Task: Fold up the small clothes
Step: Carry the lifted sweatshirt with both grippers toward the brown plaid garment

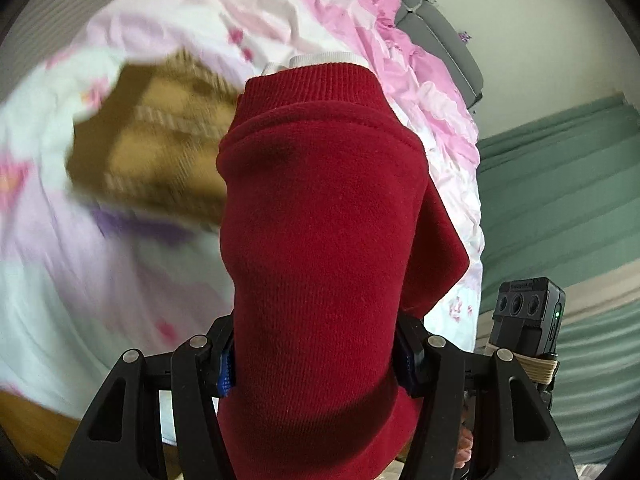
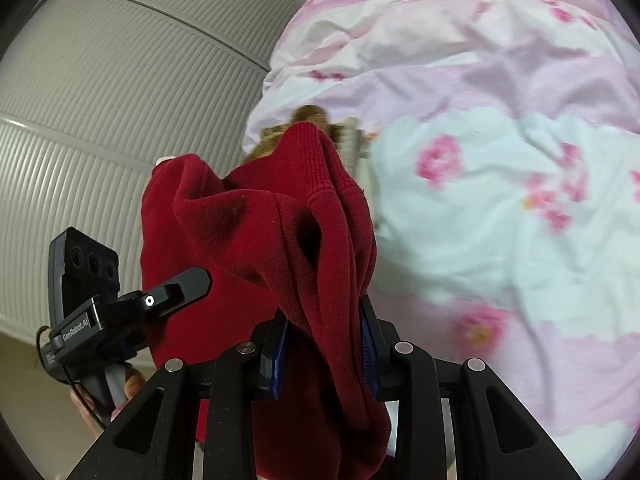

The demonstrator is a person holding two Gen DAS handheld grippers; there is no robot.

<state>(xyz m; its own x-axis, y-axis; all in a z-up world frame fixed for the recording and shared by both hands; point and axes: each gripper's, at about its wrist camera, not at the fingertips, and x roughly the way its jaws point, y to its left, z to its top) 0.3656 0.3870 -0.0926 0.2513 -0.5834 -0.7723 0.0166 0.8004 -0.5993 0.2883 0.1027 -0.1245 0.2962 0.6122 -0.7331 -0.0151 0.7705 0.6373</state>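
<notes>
Gripping the red sweater (image 1: 320, 220) between the fingers of both the left gripper (image 1: 316, 364) and right gripper (image 2: 324, 360), the person holds it bunched above the bed (image 2: 500, 208); judged so, every fold remains undone.

Dark red sweater (image 1: 320, 200); pink-flowered white and pink bedsheet (image 2: 500, 240); brown garment (image 1: 160, 140).

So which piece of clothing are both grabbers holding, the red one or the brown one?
The red sweater. The left gripper and right gripper pinch it, while the brown garment lies on the flowery bedding.
</notes>
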